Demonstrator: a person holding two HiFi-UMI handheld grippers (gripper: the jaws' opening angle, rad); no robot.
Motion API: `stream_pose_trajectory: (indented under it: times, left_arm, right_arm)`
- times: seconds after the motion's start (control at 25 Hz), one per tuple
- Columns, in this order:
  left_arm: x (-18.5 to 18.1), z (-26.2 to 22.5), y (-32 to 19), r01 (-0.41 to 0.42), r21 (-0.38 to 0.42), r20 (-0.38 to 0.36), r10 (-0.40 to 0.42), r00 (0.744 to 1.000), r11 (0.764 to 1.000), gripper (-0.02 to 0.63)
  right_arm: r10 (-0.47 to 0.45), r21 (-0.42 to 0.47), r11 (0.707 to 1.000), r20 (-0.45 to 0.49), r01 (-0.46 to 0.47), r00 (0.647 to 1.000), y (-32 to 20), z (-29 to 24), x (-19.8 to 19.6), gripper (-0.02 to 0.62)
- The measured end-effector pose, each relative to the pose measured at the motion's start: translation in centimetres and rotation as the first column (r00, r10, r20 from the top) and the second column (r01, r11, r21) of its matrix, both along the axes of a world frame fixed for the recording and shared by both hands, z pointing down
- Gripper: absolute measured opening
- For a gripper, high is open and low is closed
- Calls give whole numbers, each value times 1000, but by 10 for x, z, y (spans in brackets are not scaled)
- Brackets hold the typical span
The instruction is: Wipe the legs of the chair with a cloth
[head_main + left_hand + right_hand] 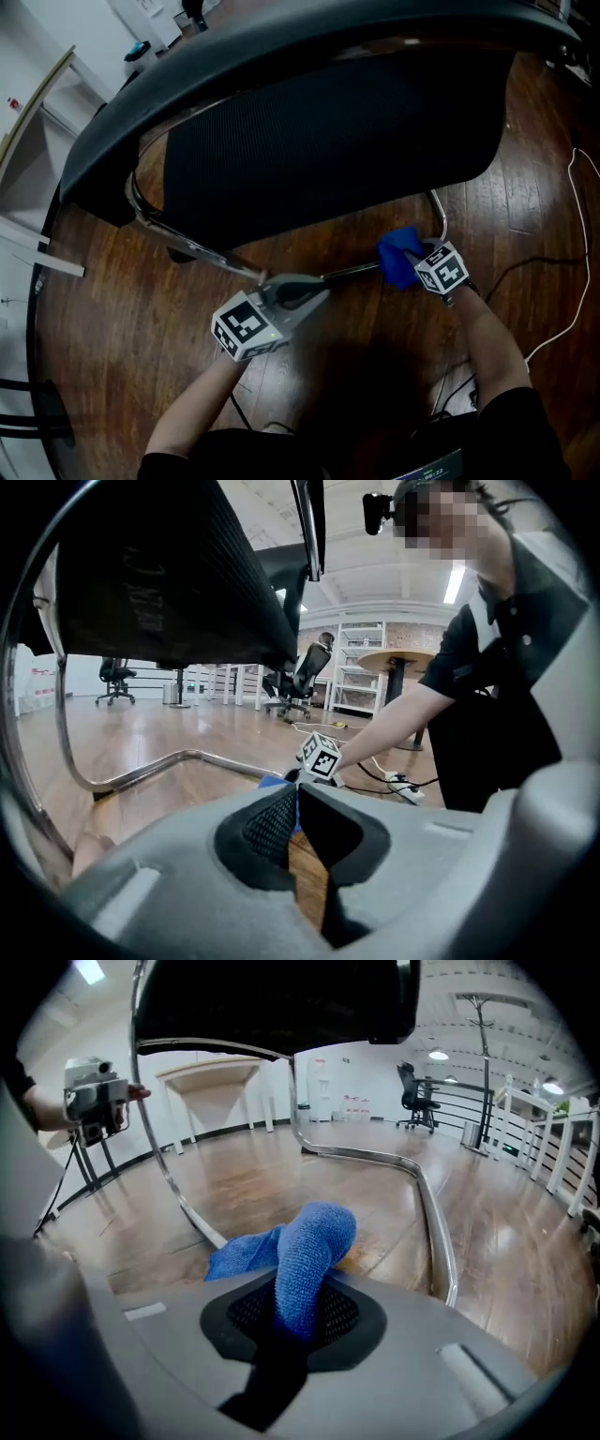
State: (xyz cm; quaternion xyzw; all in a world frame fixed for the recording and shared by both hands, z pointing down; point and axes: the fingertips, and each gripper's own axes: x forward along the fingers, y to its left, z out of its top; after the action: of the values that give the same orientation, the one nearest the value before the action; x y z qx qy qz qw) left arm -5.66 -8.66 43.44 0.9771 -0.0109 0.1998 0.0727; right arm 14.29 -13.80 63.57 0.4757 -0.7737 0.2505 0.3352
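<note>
The L gripper (pixel 270 281) is low in the head view, at about 6 o'clock. Its fingers are pressed together at the tips w/ nothing between them. Only a thin slit lower down shows the wood floor (pixel 122 309). The tips sit right by the shiny leg (pixel 352 272) of the chair (pixel 328 131). I can't tell if they touch it.

The R gripper (pixel 419 262) is at about 3 o'clock. Its fingers are squeezed on the blue cloth (pixel 397 255). The cloth pokes out past the tips toward 10 o'clock and covers the leg where it starts to bend.

In the R gripper view the cloth (pixel 305 1251) comes up from between the two fingers of the R gripper (pixel 298 1299) toward 12 o'clock. The rest of it flops over toward 9 o'clock, onto the floor. The leg (pixel 436 1222) runs by at 2 o'clock of the cloth, close to it.

In the L gripper view the leg (pixel 141 769) lies at 10 o'clock from the L gripper (pixel 296 789). The cloth (pixel 274 782) peeks out just over the tips.
</note>
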Motion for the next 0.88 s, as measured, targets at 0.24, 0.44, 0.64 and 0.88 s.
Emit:
stream_pose_trajectory:
  times: [0.24,0.44,0.64,0.88]
  left_arm:
    - [-58,8,-49,160,3,37,-160,986,987,0]
    - [-120,4,-104,318,-43,18,-317,948,947,2]
    - [-119,3,-85,269,-27,-18,-270,963,963,0]
    - [-70,26,-7,36,-49,32,-34,999,998,2]
  right_arm:
    - [-163,-11,987,48,163,986,24,0,-78,55]
    - [-334,22,943,74,333,940,44,-11,-144,57]
    - [-377,75,925,65,373,924,52,-21,-156,57]
    - [-287,59,955,-59,290,956,44,-13,-108,57]
